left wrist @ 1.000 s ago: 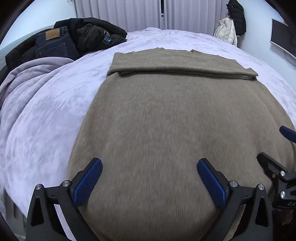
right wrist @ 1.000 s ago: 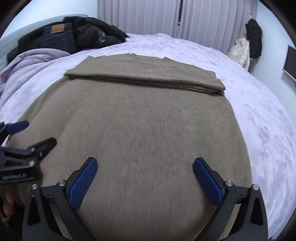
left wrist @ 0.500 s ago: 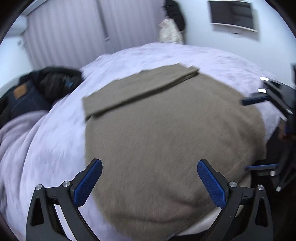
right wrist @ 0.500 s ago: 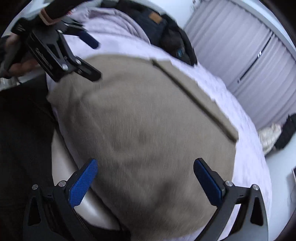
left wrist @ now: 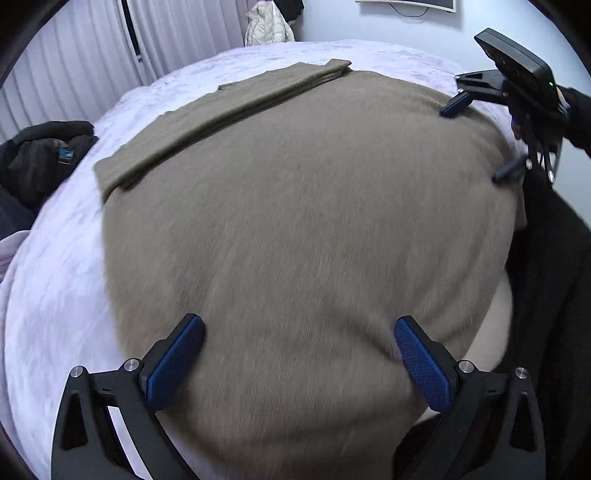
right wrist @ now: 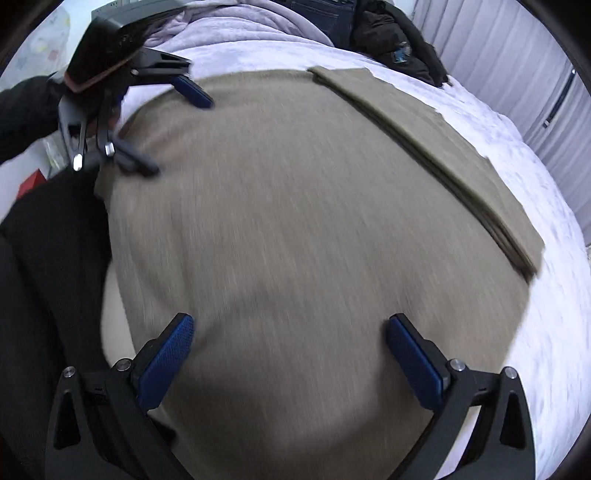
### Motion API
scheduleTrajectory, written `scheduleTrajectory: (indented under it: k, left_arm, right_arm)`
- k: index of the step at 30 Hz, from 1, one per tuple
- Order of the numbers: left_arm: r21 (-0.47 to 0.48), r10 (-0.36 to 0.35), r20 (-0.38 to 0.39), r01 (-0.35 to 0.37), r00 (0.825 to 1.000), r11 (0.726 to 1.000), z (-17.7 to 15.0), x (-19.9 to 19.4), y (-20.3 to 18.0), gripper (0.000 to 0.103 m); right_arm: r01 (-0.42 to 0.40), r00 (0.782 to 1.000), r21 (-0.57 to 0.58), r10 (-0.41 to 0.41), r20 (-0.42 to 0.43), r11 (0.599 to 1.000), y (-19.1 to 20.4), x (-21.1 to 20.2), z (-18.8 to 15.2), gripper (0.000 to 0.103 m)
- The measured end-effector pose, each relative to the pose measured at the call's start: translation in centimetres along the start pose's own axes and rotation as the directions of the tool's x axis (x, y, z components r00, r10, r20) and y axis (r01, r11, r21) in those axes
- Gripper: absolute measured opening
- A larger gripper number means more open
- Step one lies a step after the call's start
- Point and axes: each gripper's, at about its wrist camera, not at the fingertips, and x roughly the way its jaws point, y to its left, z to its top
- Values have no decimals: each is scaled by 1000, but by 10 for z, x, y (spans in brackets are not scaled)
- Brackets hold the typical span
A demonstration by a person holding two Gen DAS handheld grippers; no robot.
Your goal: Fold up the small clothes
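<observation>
With only its far edge turned over on the bed [left wrist: 55,280], the brown garment [left wrist: 303,221] seems barely folded, while the left hand-held gripper [left wrist: 299,354] and the right hand-held gripper [right wrist: 290,350] hover spread wide, grasping nothing.

One brown garment [left wrist: 295,206], two claws, one bed [left wrist: 55,280].

Your work surface is a bed [left wrist: 55,295] covered with a pale lilac plush blanket [right wrist: 546,350]. Spread flat on it you have an olive-brown knit garment [left wrist: 295,221], its far edge folded over into a band. A heap of dark clothes [left wrist: 33,158], jeans [right wrist: 321,14] among them, sits beside it.
</observation>
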Motion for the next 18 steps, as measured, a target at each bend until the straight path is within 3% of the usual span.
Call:
scheduleTrajectory:
  k: [2,5,7,9,10,12,14,16,18]
  left_arm:
    - [-1,32,1,-32,999,999,-13,-7,-2,103]
    - [10,94,-14,-94,995,996,-13,-17,-14,103]
    - [-51,95,18,-94,995,994,-9,-33,-18,103]
    - [-157,128,55,-118,990,981,-11,-44,-19,103]
    - [-234,143,61,-125,988,964,-16,-48,-17,103]
    - [-387,107,49,-80,993,919,-33,-46,-6,103]
    - [-523,76,37,-46,996,851,-54,-39,7,103]
    - [-558,91,74,-35,993,829,-63,-40,8,103]
    - [-564,110,86,-43,990,825,-62,-42,5,103]
  right_arm:
    - [45,999,3,-45,29,999,2,-11,-25,103]
    - [87,995,40,-89,43,995,6,-20,-29,103]
    - [111,991,105,-118,57,988,4,-27,-20,103]
    - [97,977,250,-141,163,963,-2,-48,-18,103]
    - [81,969,317,-149,198,945,-3,-56,-20,103]
    - [71,961,448,-181,209,891,-4,-61,-29,103]
    - [55,961,500,-182,208,864,3,-61,-42,103]
    - [63,965,488,-177,191,871,12,-51,-52,103]
    - [99,967,476,-197,160,874,10,-39,-59,103]
